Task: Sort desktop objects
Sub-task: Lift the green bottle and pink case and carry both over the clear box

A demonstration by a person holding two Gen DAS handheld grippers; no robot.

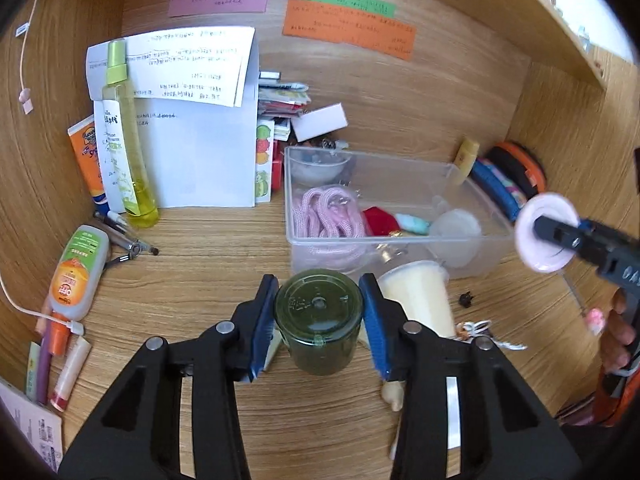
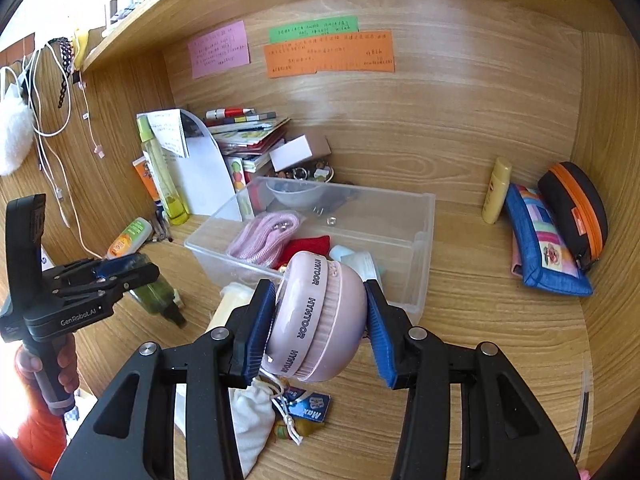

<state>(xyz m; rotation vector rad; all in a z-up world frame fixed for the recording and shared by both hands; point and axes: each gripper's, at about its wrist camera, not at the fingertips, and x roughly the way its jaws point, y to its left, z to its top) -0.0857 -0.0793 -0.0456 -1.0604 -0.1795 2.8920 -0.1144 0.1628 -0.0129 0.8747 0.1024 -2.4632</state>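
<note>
The left gripper (image 1: pixel 319 312) is clamped on a green jar (image 1: pixel 319 320); the right gripper (image 2: pixel 320 320) squeezes a pink round case (image 2: pixel 320 320), both above the desk (image 1: pixel 220 248).

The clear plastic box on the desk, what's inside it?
Inside the clear plastic box lie a pink cord, something red, a pale blue thing and a small clear bowl. The pink round case in the right gripper covers part of the near end.

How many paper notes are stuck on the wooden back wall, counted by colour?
Pink note: 1
Green note: 1
Orange note: 1
Total: 3
</note>
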